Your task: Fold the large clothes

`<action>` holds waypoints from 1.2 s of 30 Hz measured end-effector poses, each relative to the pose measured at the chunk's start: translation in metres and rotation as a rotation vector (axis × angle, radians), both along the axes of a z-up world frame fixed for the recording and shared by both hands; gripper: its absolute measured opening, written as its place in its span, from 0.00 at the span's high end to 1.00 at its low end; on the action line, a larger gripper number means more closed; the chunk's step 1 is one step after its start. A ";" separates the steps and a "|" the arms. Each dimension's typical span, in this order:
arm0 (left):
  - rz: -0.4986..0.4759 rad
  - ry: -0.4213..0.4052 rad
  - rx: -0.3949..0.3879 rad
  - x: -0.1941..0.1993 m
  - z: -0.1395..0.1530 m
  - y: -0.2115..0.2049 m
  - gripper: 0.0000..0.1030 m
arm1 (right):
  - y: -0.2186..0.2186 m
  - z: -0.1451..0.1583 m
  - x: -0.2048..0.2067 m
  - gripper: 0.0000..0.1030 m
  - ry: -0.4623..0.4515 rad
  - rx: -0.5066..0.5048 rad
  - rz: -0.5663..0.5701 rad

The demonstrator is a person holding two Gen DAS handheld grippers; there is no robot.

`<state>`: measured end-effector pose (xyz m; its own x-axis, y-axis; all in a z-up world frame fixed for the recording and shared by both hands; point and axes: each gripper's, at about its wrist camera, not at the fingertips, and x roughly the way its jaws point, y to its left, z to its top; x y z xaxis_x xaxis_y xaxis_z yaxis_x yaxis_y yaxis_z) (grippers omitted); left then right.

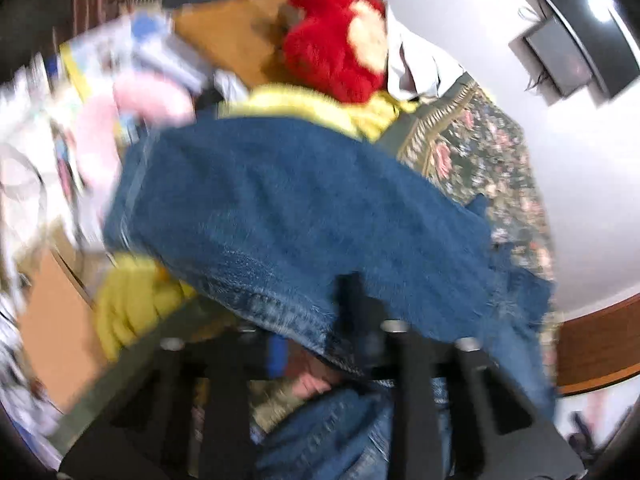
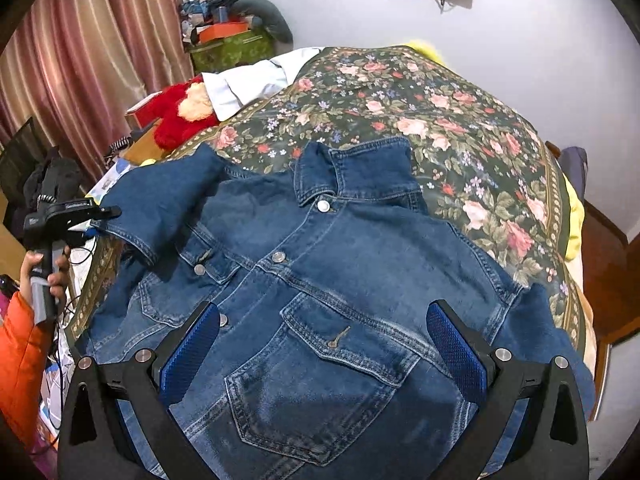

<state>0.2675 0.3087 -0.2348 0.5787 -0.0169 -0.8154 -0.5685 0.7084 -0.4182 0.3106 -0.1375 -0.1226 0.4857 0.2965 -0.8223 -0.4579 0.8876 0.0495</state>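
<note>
A blue denim jacket (image 2: pixel 320 280) lies front up on a floral bedspread (image 2: pixel 460 128), collar toward the far side. My left gripper (image 2: pixel 106 216) is shut on the cuff of the jacket's left sleeve (image 2: pixel 160 204) and holds it lifted over the jacket's left side. In the blurred left wrist view the sleeve (image 1: pixel 300 220) fills the middle, pinched in my left gripper (image 1: pixel 316 344). My right gripper (image 2: pixel 324 344) is open and empty, its blue pads (image 2: pixel 456 352) spread just above the chest pocket (image 2: pixel 340 344).
A red plush toy (image 2: pixel 180 116) and white cloth (image 2: pixel 248 80) lie at the bed's far left. A cluttered shelf (image 2: pixel 224 28) and pink curtain (image 2: pixel 88 60) stand behind. A yellow sheet (image 2: pixel 574 216) shows at the bed's right edge, beside a wooden frame (image 2: pixel 608 248).
</note>
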 end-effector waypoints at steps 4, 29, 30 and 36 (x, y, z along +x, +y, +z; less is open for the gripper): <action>-0.032 -0.003 0.394 0.015 0.052 -0.042 0.89 | -0.011 -0.014 0.005 0.00 0.031 -0.013 -0.041; -0.980 0.048 0.407 0.057 0.018 -0.366 0.63 | -0.130 -0.017 -0.006 0.00 0.135 0.170 -0.235; -0.983 0.057 0.380 0.050 0.019 -0.358 0.59 | -0.130 -0.018 -0.006 0.00 0.139 0.162 -0.233; -0.842 -0.006 0.348 0.012 0.050 -0.285 0.42 | -0.102 -0.017 0.002 0.00 0.133 0.137 -0.170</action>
<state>0.2796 0.0235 -0.1846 0.4907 -0.1900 -0.8503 0.1959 0.9750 -0.1048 0.3126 -0.2395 -0.1397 0.4285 0.3331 -0.8399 -0.2845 0.9320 0.2245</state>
